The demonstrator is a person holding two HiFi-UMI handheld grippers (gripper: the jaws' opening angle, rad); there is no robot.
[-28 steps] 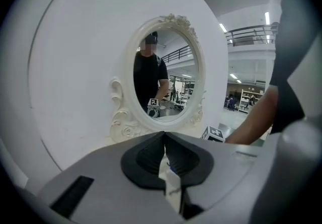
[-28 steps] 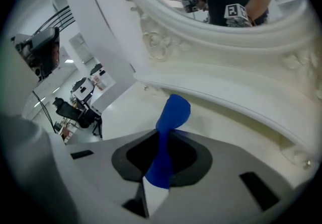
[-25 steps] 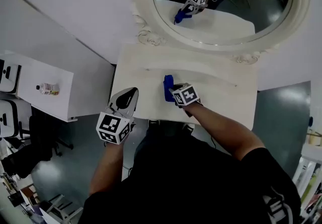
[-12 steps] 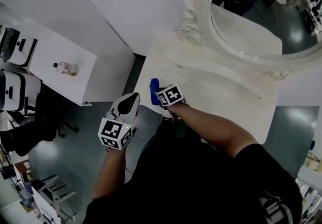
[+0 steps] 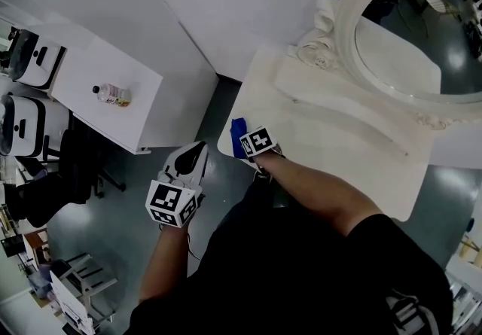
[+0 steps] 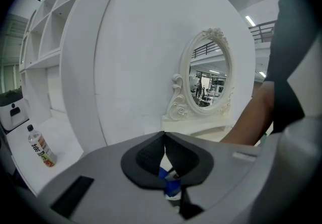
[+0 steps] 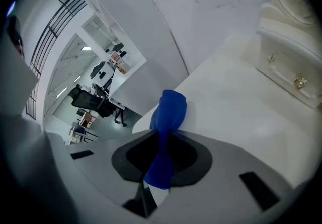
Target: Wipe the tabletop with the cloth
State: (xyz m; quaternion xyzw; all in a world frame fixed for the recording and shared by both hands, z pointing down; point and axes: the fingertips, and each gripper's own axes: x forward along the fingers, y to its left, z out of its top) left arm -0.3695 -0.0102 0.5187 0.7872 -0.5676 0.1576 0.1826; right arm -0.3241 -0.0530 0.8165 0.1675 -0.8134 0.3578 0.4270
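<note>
White tabletop, right claw pinching cloth

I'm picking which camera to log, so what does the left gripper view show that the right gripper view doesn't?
Only the left gripper view shows the oval mirror and a bottle at far left. Only the right gripper view shows the drawer knobs and the right gripper shut on the blue cloth. Both show the cloth and the white wall.
</note>
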